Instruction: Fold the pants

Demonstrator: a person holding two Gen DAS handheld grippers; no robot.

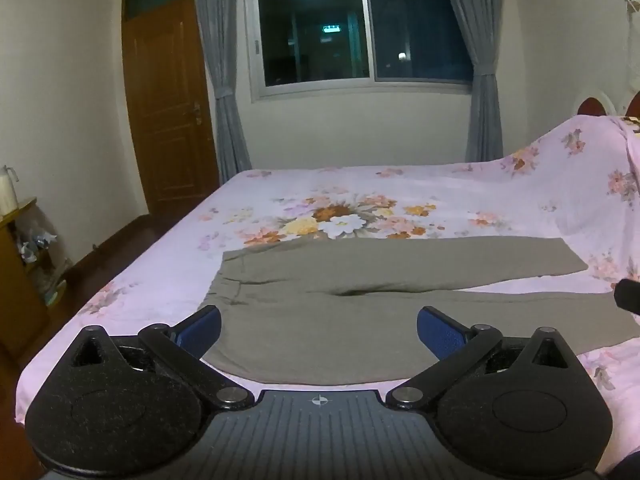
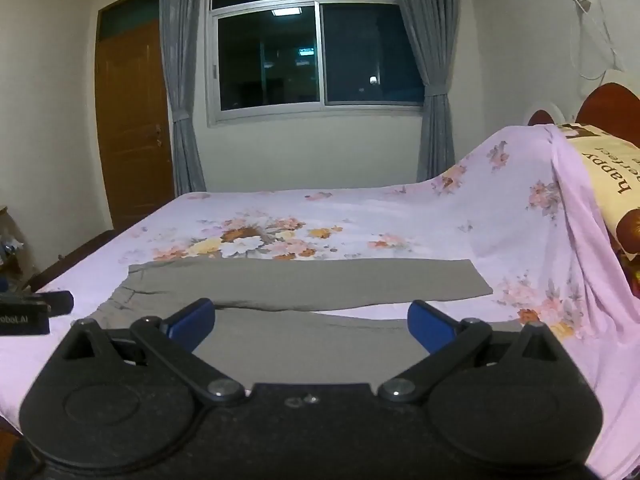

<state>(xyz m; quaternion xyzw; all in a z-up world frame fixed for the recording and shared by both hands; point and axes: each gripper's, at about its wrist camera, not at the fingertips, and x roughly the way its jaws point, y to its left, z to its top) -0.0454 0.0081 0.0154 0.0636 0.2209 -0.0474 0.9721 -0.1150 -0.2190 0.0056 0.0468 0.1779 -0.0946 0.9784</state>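
Grey-olive pants (image 1: 344, 276) lie flat on the bed, waistband at the left and both legs stretching to the right with a gap between them. My left gripper (image 1: 318, 330) hovers open over the near leg by the waist end, its blue pads wide apart with nothing between them. In the right wrist view the same pants (image 2: 304, 284) lie ahead. My right gripper (image 2: 312, 324) is open above the near leg, further toward the cuffs. The left gripper's black body (image 2: 24, 312) shows at the left edge there.
The bed carries a pink floral sheet (image 1: 400, 204) that rises over a mound at the right, with a printed pillow (image 2: 608, 176) and a wooden headboard (image 2: 612, 104) behind. A wooden door (image 1: 168, 112), curtained window (image 1: 360, 36) and a side shelf (image 1: 20, 264) border the room.
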